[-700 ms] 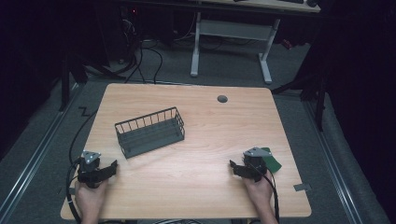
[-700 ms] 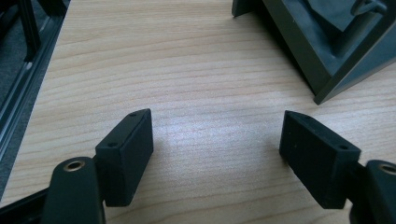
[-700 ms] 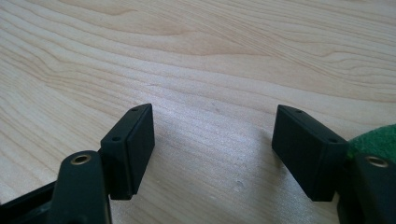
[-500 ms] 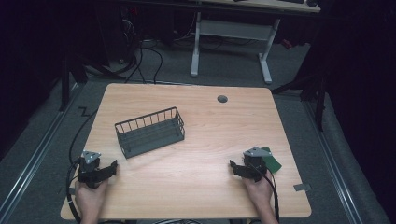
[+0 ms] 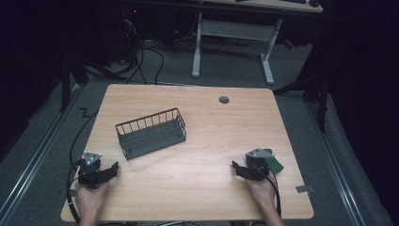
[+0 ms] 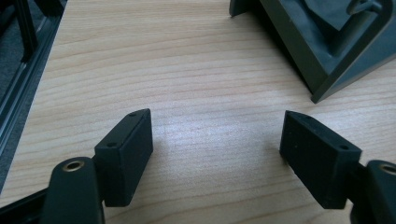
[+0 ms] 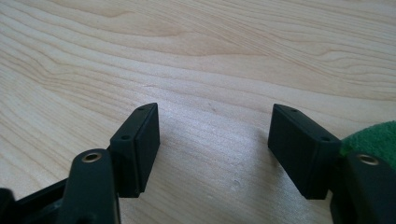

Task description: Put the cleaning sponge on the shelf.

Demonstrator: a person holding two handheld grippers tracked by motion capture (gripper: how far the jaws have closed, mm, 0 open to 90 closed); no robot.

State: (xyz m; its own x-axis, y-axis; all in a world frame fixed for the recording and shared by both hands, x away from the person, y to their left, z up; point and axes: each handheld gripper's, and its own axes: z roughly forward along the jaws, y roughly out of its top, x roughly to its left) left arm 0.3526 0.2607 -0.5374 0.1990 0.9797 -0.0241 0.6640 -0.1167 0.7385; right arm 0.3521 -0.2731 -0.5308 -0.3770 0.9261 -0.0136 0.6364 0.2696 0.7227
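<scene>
My left gripper (image 5: 109, 170) rests at the counter's (image 5: 211, 136) near left, fingers (image 6: 125, 154) spread wide on nothing. My right gripper (image 5: 237, 168) sits near right, equally wide and empty. A wire basket (image 5: 151, 133) lies left of centre; the left gripper view crops its corner (image 6: 322, 42). A green patch (image 7: 373, 140) beside my right finger is unidentifiable.

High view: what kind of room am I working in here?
Likely a lab or office workspace: a wooden desk with a cable hole, a second desk frame behind it, cables across grey carpet.
</scene>
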